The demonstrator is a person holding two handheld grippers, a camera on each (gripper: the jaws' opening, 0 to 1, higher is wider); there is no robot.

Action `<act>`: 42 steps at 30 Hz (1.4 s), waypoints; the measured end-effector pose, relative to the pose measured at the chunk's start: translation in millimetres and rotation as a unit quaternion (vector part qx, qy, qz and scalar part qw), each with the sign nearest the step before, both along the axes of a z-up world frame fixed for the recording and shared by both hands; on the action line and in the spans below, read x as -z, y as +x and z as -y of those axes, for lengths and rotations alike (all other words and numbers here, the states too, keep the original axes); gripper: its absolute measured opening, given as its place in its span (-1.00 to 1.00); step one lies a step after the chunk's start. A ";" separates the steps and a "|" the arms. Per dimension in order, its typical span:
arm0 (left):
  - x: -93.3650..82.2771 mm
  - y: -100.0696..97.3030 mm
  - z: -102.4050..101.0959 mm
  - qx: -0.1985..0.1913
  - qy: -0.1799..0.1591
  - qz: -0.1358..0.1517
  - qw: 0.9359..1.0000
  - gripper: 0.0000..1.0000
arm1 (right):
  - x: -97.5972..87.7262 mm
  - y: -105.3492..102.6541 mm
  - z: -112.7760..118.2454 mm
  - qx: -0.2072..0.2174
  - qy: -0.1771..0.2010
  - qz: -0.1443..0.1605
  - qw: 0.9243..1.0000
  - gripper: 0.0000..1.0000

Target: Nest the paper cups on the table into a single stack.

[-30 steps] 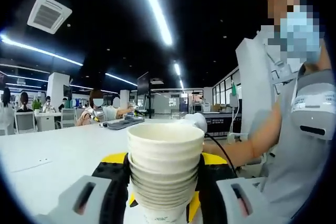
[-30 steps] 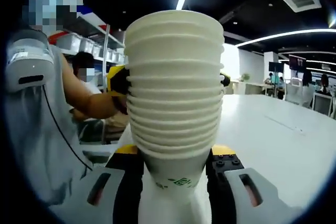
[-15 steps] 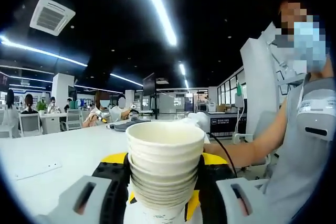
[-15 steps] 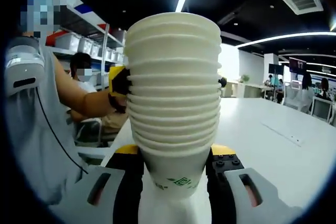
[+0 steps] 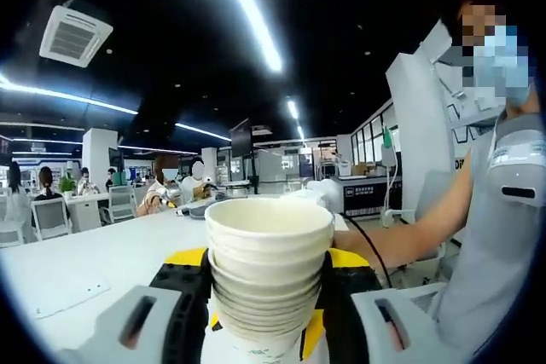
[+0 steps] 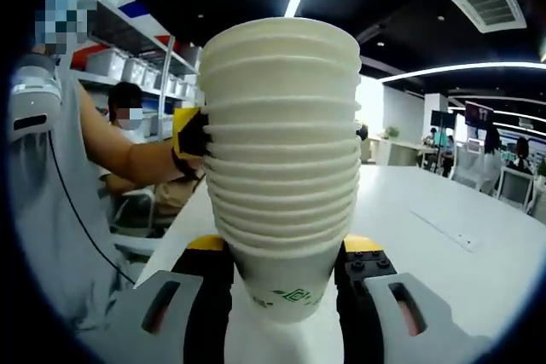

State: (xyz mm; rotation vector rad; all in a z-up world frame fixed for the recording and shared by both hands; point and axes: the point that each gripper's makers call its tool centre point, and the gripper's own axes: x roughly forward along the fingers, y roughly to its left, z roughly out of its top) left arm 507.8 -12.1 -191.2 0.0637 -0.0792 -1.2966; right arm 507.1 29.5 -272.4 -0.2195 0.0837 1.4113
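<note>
Left gripper (image 5: 267,330) clamped on a short stack of paper cups (image 5: 268,274), jaws tight against both sides, top cup's open mouth visible, held above the white table (image 5: 94,257). Right gripper (image 6: 283,317) closed on the base of a taller stack of cups (image 6: 281,168) with a green logo, upright, seen from the side so no cup interior shows. Right gripper view catches the left gripper's yellow-black body (image 6: 189,138) just behind its stack; left gripper view shows the person's forearm (image 5: 409,232) at right.

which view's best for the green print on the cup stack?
Right gripper view: the green print shows on the bottom cup of the paper cup stack. In the left gripper view the stack shows no clear print.
</note>
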 end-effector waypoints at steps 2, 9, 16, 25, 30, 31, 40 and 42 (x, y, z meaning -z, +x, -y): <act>-0.5 5.0 -1.1 -0.002 0.000 0.000 1.000 0.10 | -1.5 5.0 1.1 0.001 0.000 0.001 1.000 -0.01; 0.7 22.7 -3.9 -0.006 -0.005 -0.002 1.000 0.10 | -2.3 22.3 0.8 0.005 -0.003 0.002 1.000 -0.01; -0.4 39.3 -3.4 -0.008 -0.007 -0.005 1.000 0.10 | -2.1 38.0 1.5 0.008 -0.006 0.001 1.000 -0.01; -0.9 62.3 -7.9 -0.011 -0.002 -0.002 1.000 0.09 | -3.1 60.7 -0.1 0.015 -0.008 0.007 1.000 -0.01; 2.4 76.5 -8.1 -0.016 0.000 0.001 1.000 0.09 | 1.2 75.4 -3.1 0.018 -0.014 0.004 1.000 -0.01; 3.5 81.7 -8.9 -0.019 0.001 0.001 1.000 0.09 | 2.1 78.8 -3.6 0.019 -0.017 0.004 1.000 -0.01; 13.3 110.3 -14.0 -0.034 0.009 -0.013 0.999 0.08 | 9.8 110.9 -3.2 0.026 -0.029 0.002 0.999 -0.01; 17.4 118.5 -15.2 -0.036 0.007 -0.015 0.999 0.08 | 12.8 117.9 -3.9 0.025 -0.034 0.001 0.999 -0.01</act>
